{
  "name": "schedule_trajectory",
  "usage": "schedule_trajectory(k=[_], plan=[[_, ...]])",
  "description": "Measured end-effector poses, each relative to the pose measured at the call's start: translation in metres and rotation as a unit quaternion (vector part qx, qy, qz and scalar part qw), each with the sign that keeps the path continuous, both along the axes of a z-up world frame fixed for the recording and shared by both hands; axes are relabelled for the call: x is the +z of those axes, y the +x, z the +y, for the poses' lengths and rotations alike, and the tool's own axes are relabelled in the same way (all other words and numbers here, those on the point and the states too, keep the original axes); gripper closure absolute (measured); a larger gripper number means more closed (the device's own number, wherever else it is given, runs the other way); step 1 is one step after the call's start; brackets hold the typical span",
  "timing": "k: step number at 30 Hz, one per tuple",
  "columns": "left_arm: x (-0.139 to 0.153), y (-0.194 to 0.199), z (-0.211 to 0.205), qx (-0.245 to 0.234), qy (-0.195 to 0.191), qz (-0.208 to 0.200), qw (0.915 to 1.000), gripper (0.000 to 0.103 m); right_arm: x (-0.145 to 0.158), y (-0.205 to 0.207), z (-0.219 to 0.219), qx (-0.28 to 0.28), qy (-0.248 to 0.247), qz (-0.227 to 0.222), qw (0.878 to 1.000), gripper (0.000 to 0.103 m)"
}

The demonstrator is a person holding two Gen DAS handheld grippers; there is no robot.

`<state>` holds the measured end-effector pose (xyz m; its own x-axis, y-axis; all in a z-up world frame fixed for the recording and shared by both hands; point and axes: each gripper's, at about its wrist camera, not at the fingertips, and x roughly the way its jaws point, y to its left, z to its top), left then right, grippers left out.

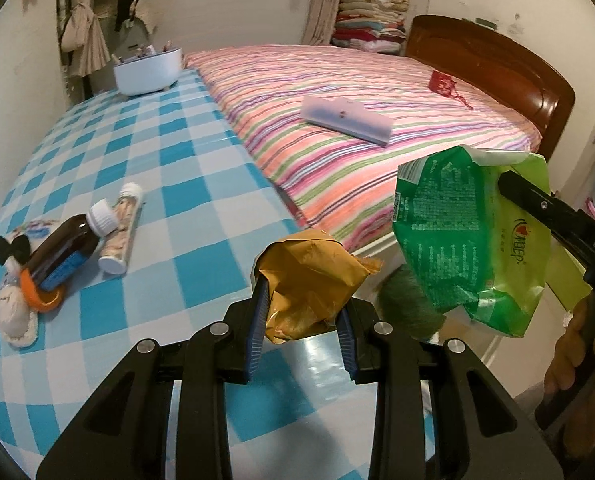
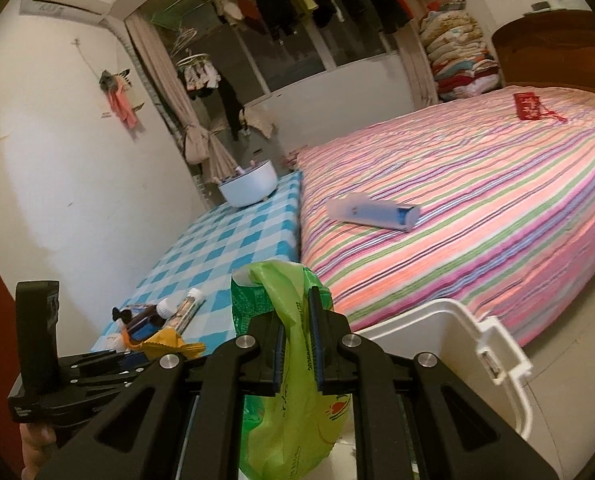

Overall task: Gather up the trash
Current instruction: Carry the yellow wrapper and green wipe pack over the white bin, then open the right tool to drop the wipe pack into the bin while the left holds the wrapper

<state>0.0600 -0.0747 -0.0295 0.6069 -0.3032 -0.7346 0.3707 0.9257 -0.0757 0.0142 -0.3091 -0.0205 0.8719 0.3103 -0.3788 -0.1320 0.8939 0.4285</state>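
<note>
A crumpled golden-yellow wrapper (image 1: 305, 280) sticks up between the blue pads of my left gripper (image 1: 303, 304), which is shut on it above the near edge of the blue checked table (image 1: 169, 184). Further right hangs a green plastic snack bag (image 1: 469, 240), pinched at its top by my right gripper (image 2: 297, 312). In the right wrist view the same green bag (image 2: 293, 380) droops below the shut jaws. A white bin (image 2: 437, 312) with a side handle stands open just right of that bag, beside the bed.
On the table lie a brown bottle (image 1: 65, 248) with a white cap, a clear tube (image 1: 121, 228), a soft toy (image 1: 15, 312) and a white tub (image 1: 147, 68) at the far end. The striped bed (image 1: 337, 92) carries a pale box (image 1: 345, 120) and a red pouch (image 1: 443, 82).
</note>
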Motion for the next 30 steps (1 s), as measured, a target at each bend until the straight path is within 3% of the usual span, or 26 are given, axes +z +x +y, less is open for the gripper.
schedule_trajectory(k=[16, 27, 28, 30], plan=[[-0.007, -0.007, -0.064, -0.061, 0.004, 0.001, 0.9981, 0.072, -0.007, -0.023, -0.059, -0.087, -0.02, 0.0, 0.996, 0.092], [-0.017, -0.011, -0.088, -0.086, 0.016, 0.007, 0.9961, 0.072, -0.015, -0.021, -0.073, -0.107, -0.01, 0.015, 0.994, 0.089], [-0.017, -0.011, -0.088, -0.087, 0.017, 0.007, 0.9961, 0.072, -0.015, -0.02, -0.074, -0.109, -0.008, 0.019, 0.994, 0.085], [-0.018, -0.011, -0.089, -0.088, 0.017, 0.008, 0.996, 0.072, -0.018, -0.018, -0.076, -0.116, -0.002, 0.028, 0.993, 0.038]])
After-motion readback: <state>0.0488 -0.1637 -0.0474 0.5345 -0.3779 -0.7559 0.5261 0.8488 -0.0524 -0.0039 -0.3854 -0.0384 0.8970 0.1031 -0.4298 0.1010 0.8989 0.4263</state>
